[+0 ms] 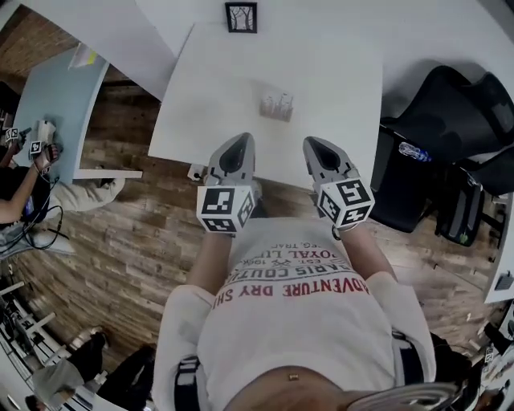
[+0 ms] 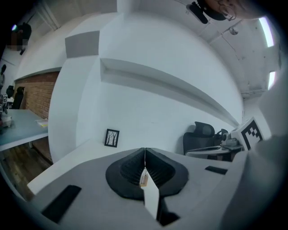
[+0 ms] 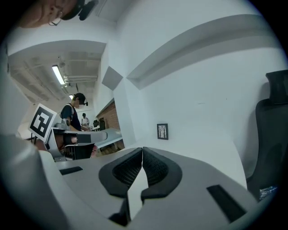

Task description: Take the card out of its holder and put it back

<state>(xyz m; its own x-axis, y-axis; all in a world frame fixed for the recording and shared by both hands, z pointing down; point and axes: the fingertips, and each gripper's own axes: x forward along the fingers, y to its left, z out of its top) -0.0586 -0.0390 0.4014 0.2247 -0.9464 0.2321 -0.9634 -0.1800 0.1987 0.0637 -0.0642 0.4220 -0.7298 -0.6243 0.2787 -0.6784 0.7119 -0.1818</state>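
The card holder (image 1: 276, 106), a small clear stand with a pale card in it, stands near the middle of the white table (image 1: 217, 88). My left gripper (image 1: 239, 139) and right gripper (image 1: 313, 142) hover side by side over the table's near edge, short of the holder, and both are shut with nothing held. In the left gripper view the jaws (image 2: 145, 155) meet at the tips, and a small tan piece of the holder (image 2: 144, 178) shows through the slit below them. In the right gripper view the gripper (image 3: 142, 152) is shut too, with only white table behind.
A small black picture frame (image 1: 241, 17) leans at the table's far edge by the white wall. Black office chairs (image 1: 450, 120) stand to the right. At the left, a person (image 1: 20, 185) works at a pale blue table (image 1: 56, 96). Wooden floor lies below.
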